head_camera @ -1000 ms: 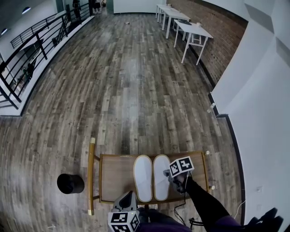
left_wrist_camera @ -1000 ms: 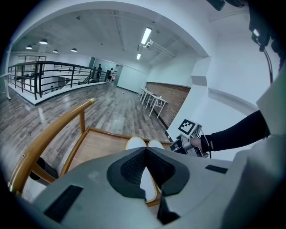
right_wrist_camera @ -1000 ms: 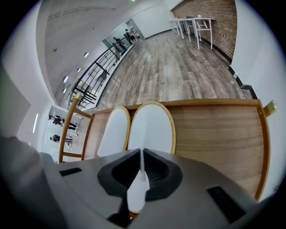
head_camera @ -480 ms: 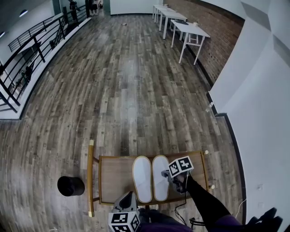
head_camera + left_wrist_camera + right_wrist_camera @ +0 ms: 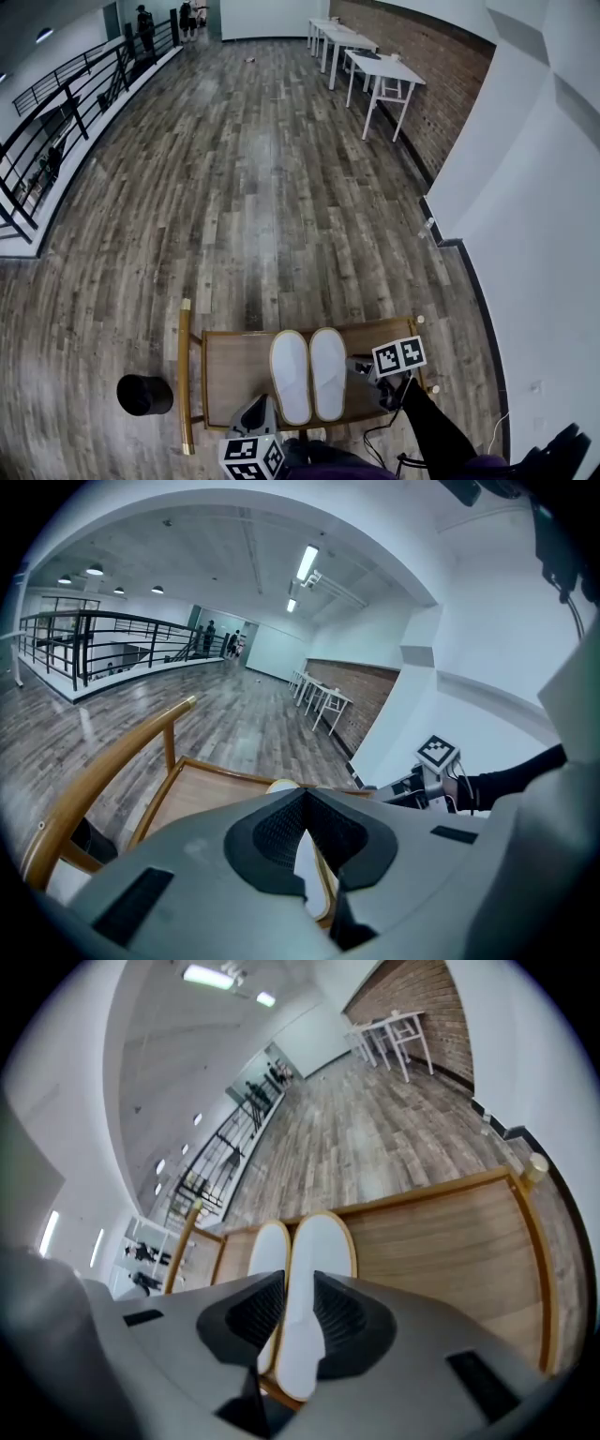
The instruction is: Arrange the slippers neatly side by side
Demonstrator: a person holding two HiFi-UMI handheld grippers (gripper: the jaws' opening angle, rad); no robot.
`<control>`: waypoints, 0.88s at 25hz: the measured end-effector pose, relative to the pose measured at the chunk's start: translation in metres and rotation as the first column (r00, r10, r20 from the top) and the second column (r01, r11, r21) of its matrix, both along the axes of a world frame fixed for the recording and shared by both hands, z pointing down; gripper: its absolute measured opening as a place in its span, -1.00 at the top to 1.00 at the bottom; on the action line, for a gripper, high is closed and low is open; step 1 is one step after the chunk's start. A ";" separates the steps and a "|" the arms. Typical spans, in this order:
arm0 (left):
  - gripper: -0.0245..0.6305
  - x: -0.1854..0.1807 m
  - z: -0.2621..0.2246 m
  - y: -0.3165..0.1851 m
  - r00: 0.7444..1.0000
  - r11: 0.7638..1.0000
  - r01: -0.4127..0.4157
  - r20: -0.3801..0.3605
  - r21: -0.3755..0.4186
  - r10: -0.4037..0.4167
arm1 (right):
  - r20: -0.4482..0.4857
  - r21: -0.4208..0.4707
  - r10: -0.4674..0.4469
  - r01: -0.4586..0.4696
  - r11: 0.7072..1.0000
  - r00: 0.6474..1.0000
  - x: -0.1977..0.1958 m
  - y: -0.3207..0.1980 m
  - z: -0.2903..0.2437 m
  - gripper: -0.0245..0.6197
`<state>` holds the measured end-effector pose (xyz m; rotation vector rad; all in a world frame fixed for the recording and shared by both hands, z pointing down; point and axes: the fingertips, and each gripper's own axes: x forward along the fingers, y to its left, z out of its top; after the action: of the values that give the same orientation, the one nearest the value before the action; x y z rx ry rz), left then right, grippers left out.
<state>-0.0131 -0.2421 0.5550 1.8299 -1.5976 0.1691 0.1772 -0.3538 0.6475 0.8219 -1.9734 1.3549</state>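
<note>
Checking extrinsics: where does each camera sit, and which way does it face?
Right gripper view: on the right gripper, facing the slippers lengthwise over the wooden bench; own jaws apart, empty.
Left gripper view: on the left gripper, low at the bench's near edge, facing across it; own shut jaws, plus the right gripper's marker cube and sleeve.
Head view: on the head, steeply down at bench and floor; both grippers, right sleeve.
Shared: all three show the slippers.

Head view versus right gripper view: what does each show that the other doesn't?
Only the head view: the left gripper, the dark sleeve, and the right gripper sitting right of the slippers. Only the right gripper view: its jaws slightly apart, gripping nothing. Both: two white slippers side by side on the wooden table, and the white desks.
</note>
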 end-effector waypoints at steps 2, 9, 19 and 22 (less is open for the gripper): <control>0.93 -0.003 -0.005 -0.007 1.000 1.000 0.014 -0.017 0.021 -0.013 | 0.143 0.072 0.078 -0.089 0.993 0.987 0.000 -0.006 -0.039 0.66; 0.93 0.005 -0.031 -0.044 1.000 0.989 0.024 0.015 0.149 -0.027 | 0.232 0.332 0.102 -0.177 0.926 0.967 -0.026 0.003 -0.114 0.67; 0.93 0.041 -0.040 -0.062 0.994 0.989 0.009 0.103 0.147 -0.025 | 0.021 0.533 0.189 -0.171 0.829 0.982 -0.043 0.035 -0.121 0.93; 0.93 0.044 -0.040 -0.060 0.989 0.990 -0.003 0.145 0.144 -0.018 | -0.021 0.596 0.163 -0.119 0.794 0.986 -0.048 0.043 -0.128 0.93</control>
<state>0.0311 -0.3018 0.5150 1.9591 -1.7579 0.1932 0.1290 -0.3112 0.5191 1.3038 -2.3484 0.7430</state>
